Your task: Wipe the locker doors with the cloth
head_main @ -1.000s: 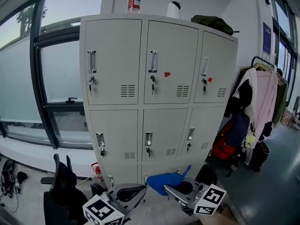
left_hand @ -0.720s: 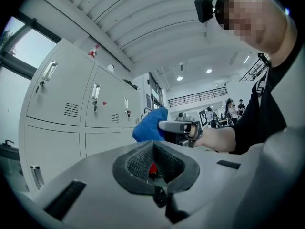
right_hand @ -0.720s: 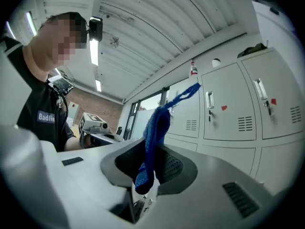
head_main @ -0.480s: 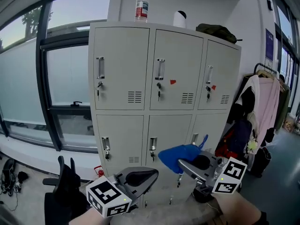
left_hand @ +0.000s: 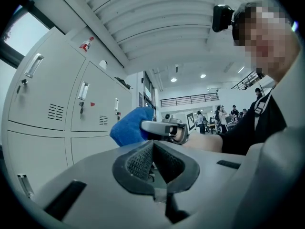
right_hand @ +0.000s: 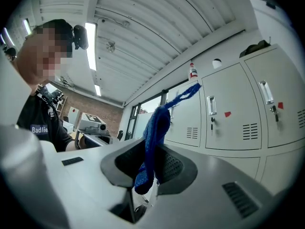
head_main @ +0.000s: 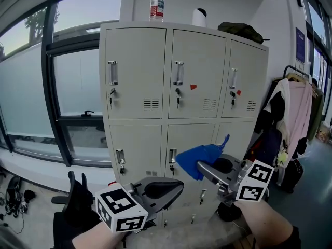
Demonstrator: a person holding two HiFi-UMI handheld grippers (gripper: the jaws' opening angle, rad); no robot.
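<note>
The grey lockers (head_main: 194, 79) stand ahead, three columns wide, with two rows of doors in view. A blue cloth (head_main: 198, 158) is pinched in my right gripper (head_main: 203, 168), which is shut on it in front of the lower middle door, short of the metal. The right gripper view has the cloth (right_hand: 155, 128) standing up from between the pads, with the lockers (right_hand: 238, 109) beyond. My left gripper (head_main: 175, 187) is lower and to the left, shut with nothing in it. In the left gripper view its tips (left_hand: 152, 146) meet, and the cloth (left_hand: 128, 131) shows past them.
A plastic bottle (head_main: 157, 3), a white canister (head_main: 199, 16) and a dark bag (head_main: 241, 31) sit on top of the lockers. Clothes hang on a rack (head_main: 296, 105) at the right. A black chair (head_main: 78, 201) stands at the lower left, under the window (head_main: 70, 87).
Both grippers have risen in the head view. The cloth went from the bottom row of doors up to the lower middle door, and the lockers look closer.
</note>
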